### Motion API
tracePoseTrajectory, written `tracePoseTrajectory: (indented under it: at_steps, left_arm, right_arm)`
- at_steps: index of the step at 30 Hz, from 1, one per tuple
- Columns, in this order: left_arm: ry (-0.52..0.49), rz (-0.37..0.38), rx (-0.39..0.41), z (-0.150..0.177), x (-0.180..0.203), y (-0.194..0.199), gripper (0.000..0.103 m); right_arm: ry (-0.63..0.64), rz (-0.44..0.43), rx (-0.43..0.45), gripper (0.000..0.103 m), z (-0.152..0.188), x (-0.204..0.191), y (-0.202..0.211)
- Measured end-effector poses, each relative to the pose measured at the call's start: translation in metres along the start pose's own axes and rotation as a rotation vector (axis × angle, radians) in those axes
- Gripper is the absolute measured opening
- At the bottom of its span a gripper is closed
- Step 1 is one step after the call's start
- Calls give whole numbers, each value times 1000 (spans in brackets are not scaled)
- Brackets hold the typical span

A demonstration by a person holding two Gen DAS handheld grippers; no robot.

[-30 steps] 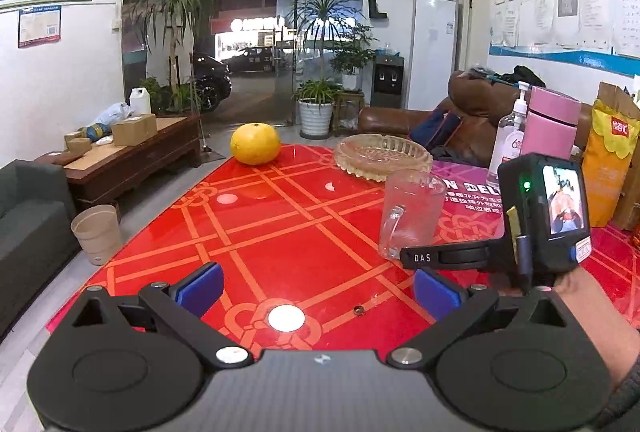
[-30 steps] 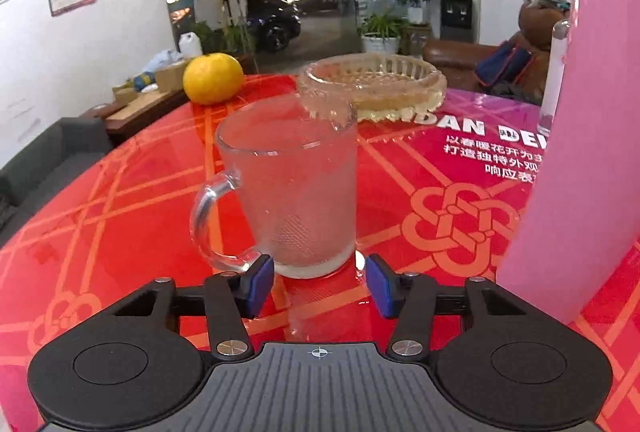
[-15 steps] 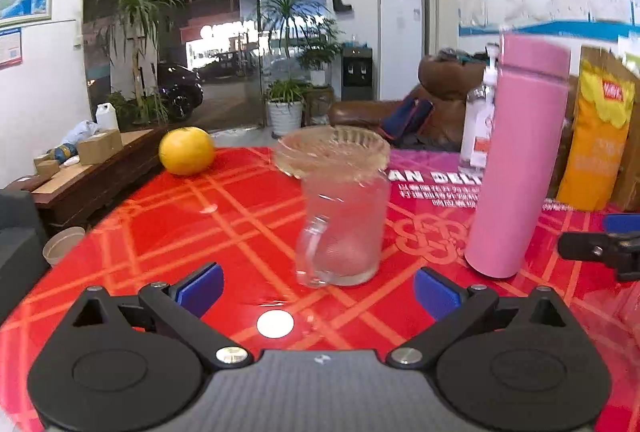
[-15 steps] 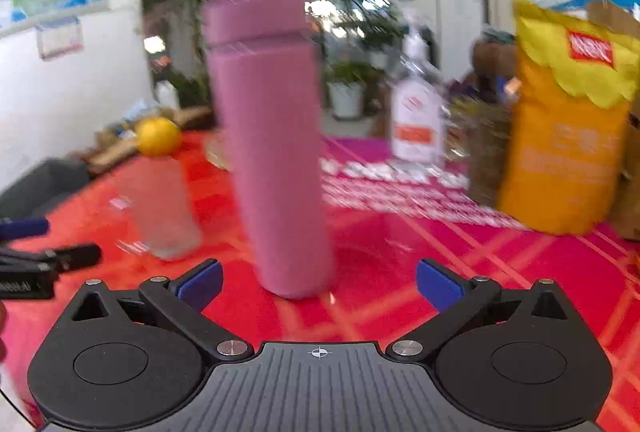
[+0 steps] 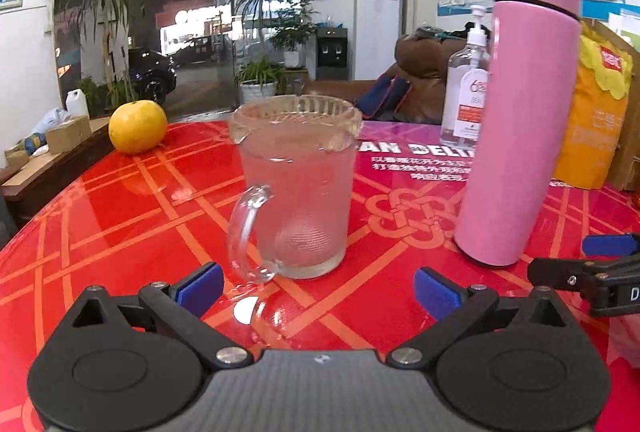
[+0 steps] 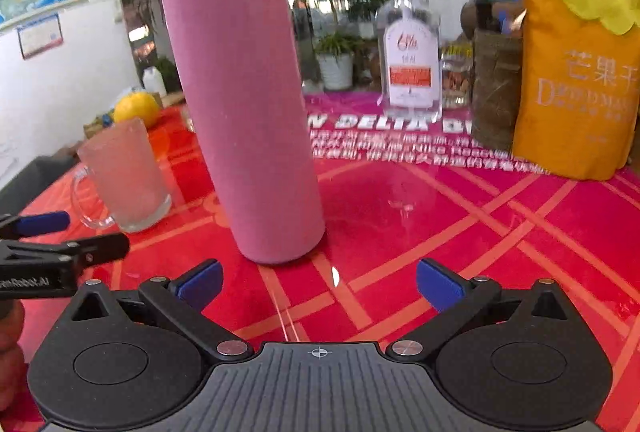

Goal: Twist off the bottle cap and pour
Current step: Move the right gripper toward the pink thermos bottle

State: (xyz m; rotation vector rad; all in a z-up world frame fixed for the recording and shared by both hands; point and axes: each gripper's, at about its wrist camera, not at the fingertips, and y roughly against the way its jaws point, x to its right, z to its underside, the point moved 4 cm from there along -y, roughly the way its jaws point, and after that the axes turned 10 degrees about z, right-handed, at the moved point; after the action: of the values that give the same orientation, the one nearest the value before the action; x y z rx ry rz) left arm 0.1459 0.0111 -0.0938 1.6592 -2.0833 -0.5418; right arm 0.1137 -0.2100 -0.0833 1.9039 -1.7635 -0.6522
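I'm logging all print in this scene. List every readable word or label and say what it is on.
"DELTA": tablecloth, white lettering behind the pink bottle; the Chinese lines under it are too blurred to read.
"芒果干": yellow snack bag; its red logo and Latin line are unclear.
"Robot.AI": side of the left gripper, partly cut off.
Pump bottle: label too small to read.
Wall map and papers: unreadable.

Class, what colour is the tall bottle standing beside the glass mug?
Pink all over, cap included. The bottle shows best in the left wrist view.
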Motion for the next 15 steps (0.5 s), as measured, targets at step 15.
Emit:
tracePoseTrajectory:
  at_steps: [15]
  left_arm:
    - [46, 5, -32, 3, -24, -1, 103]
  right_arm:
    - [39, 187, -27, 103, 4, -11, -3]
